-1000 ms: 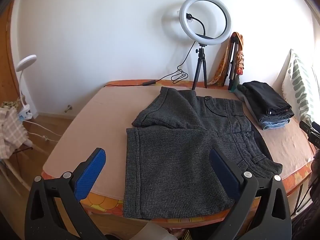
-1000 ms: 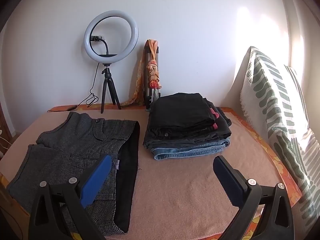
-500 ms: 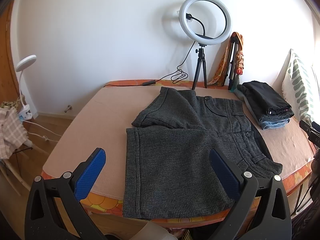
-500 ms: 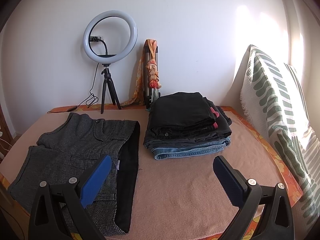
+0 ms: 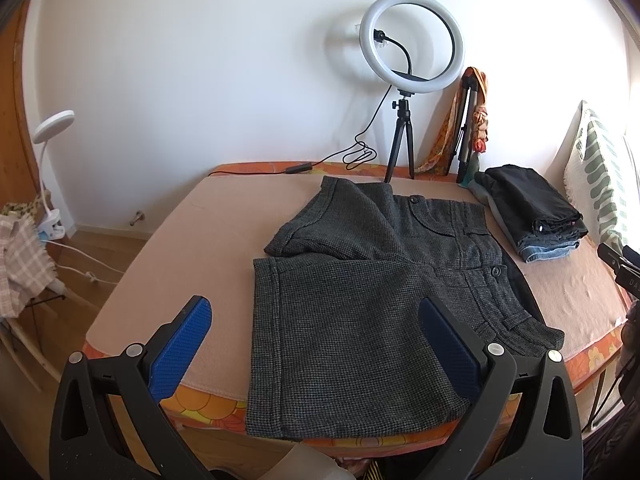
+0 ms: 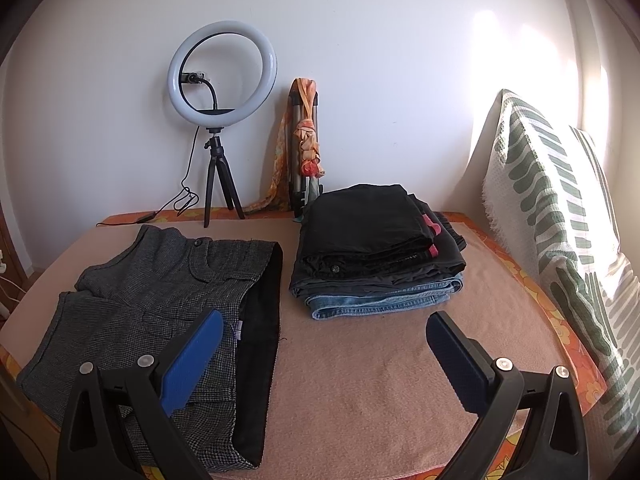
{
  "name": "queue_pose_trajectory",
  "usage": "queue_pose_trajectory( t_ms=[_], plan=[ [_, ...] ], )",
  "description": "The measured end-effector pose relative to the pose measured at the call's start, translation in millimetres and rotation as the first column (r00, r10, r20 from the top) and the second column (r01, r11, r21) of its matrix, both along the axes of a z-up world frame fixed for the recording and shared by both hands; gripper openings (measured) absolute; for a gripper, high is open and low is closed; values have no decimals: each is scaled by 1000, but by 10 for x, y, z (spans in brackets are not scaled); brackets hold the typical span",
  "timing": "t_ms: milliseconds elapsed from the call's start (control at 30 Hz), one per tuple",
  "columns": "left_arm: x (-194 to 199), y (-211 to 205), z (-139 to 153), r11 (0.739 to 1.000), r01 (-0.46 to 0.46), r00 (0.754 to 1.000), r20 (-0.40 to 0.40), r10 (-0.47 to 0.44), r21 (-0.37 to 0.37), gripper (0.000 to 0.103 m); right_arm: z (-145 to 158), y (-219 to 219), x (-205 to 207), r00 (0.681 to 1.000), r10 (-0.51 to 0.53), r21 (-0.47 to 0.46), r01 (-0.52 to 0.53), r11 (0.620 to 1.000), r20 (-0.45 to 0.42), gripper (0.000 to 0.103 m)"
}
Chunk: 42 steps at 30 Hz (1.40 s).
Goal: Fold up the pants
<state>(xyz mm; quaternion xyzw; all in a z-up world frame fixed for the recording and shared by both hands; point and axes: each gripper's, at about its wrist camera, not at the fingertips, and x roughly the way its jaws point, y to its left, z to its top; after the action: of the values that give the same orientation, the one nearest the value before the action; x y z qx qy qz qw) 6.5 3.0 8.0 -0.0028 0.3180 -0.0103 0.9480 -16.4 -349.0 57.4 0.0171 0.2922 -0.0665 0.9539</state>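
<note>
**Grey shorts spread flat, both grippers held clear above the near edge**

The left gripper (image 5: pixel 314 354) hangs over the near edge of the bed (image 5: pixel 168 264), its blue-padded fingers (image 5: pixel 182 350) spread wide and touching nothing. Between them in that view lies the near leg of the grey tweed shorts (image 5: pixel 360 312), hem hanging slightly past the mattress edge. The right gripper (image 6: pixel 320 354) is likewise spread wide and empty — its left finger (image 6: pixel 192 360) sits over the shorts' waistband (image 6: pixel 256 344), where the dark lining is turned outward, and its right finger over bare peach blanket (image 6: pixel 360 380).

The shorts lie flat on the left-centre of the bed, legs to the left, waist to the right; the far leg is rumpled, its hem curled up. Just right of the waist, apart from it, sits a stack of folded trousers (image 6: pixel 376 248) — black pairs on top, blue jeans at the bottom.

At the far edge, by the wall, stand a ring light on a tripod (image 5: pixel 412 40) and a folded tripod draped with an orange scarf (image 6: pixel 306 144).

Only the left view shows the clip-on lamp (image 5: pixel 48 136) and the wooden floor to the left. The right view shows the green-patterned cushion (image 6: pixel 560 216) most fully, leaning along the right side.
</note>
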Motion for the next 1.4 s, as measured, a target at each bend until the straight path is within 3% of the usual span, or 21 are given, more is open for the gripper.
queue_pose_trajectory(
  t_ms=[1400],
  plan=[
    [6,-33,-19,1000,-3,1000,-2,3,-1,103,-21,1,40,1000,-2,35,2,999,-16,103]
  ],
)
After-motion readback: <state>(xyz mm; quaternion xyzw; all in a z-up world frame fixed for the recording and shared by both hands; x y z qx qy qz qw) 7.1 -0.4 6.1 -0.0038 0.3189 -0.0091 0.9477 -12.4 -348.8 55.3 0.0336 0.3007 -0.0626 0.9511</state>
